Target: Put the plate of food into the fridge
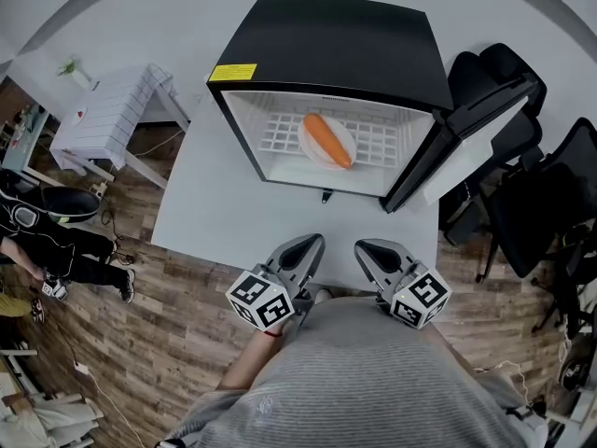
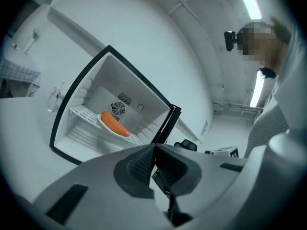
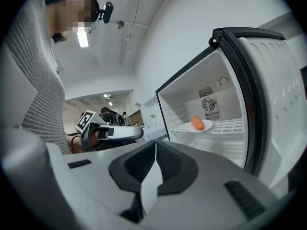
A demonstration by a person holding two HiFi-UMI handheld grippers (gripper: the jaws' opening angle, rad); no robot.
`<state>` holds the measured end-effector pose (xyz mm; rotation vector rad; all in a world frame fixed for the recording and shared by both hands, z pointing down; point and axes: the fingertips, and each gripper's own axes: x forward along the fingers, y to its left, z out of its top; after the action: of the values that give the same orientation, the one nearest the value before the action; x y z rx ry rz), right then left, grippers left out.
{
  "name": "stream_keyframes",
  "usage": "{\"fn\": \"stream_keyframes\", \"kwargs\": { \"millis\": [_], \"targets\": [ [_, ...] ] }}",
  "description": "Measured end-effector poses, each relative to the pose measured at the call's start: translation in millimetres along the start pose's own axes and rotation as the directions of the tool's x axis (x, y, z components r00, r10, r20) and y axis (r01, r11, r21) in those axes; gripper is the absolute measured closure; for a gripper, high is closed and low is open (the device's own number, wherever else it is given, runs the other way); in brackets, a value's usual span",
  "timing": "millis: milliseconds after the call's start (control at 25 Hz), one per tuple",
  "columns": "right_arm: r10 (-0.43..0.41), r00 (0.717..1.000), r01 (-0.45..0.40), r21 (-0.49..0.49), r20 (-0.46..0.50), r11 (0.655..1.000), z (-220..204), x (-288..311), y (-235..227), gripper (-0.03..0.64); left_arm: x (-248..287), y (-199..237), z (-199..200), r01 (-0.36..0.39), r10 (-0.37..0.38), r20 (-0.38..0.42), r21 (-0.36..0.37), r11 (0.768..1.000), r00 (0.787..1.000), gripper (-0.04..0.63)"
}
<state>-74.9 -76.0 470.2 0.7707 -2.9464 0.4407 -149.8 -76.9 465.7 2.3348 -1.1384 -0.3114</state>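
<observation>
Grey-white surface (image 1: pixel 215 217) carries the open black fridge (image 1: pixel 336 45); on its white wire shelf (image 1: pixel 382 143) the round plate (image 1: pixel 310 149) of orange food (image 1: pixel 328 138) lies well beyond the left gripper (image 1: pixel 312 243) and right gripper (image 1: pixel 366 248), both jaws pressed together, empty.

Orange food (image 1: pixel 327 139) on white plate (image 1: pixel 314 153); black fridge (image 1: pixel 345 45) (white inside); grey table (image 1: pixel 233 217).
</observation>
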Motion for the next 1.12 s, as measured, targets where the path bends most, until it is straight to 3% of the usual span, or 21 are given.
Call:
{"fn": "stream_keyframes", "kwargs": {
  "millis": [80,200,280,480,720,1120],
  "targets": [
    [0.006,1.0,-0.006,-0.004,0.001,1.0,1,2,1,0.603,0,-2,0,0.003,-0.003,0.0,0.084,0.996,1.0,0.584],
    [0.013,1.0,-0.013,-0.008,0.004,1.0,2,4,2,0.603,1,-6,-3,0.007,-0.006,-0.005,0.234,0.972,1.0,0.584],
    [0.015,1.0,-0.015,-0.008,0.002,1.0,2,5,2,0.603,4,-9,-8,0.016,-0.011,-0.021,0.288,0.957,1.0,0.585],
    [0.022,1.0,-0.023,-0.023,-0.008,0.999,0,7,2,0.603,15,-11,-25,0.036,-0.012,-0.087,0.285,0.958,0.996,0.584],
    [0.007,1.0,-0.007,-0.045,-0.002,0.999,3,4,-2,0.603,18,-3,-27,0.012,0.01,-0.095,0.237,0.971,0.995,0.584],
    [-0.014,1.0,0.01,-0.131,-0.028,0.991,-7,0,-1,0.603,23,-10,-38,0.041,-0.004,-0.145,0.253,0.967,0.989,0.584]
  ]
}}
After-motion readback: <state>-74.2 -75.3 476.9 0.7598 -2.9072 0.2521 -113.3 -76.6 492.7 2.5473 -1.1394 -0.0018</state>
